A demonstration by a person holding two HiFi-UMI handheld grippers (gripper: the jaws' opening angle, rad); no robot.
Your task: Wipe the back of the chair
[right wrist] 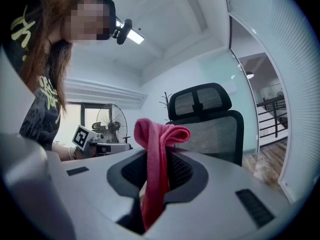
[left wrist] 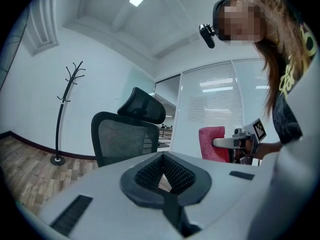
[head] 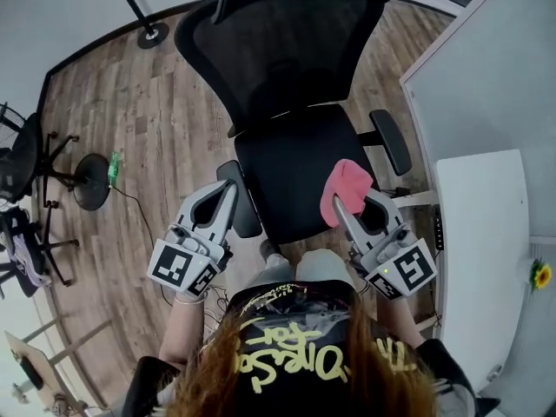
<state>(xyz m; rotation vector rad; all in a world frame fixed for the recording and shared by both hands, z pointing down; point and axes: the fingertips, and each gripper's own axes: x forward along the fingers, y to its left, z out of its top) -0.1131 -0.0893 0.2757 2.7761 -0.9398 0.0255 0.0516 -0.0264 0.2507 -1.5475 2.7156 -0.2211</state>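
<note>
From where I stand, the right gripper point(head: 340, 205) has its jaws pinched on a pink cloth point(head: 346, 188) above the seat point(head: 291, 159), the left gripper point(head: 232, 187) is closed on nothing beside it, and the mesh chair back point(head: 282, 46) rises just beyond both.

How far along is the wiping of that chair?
Done: the pink cloth is clamped in the right gripper. In hand: both grippers point at the mesh backrest; the left gripper is shut and empty. Left: the cloth is not touching the backrest, so all the wiping.
</note>
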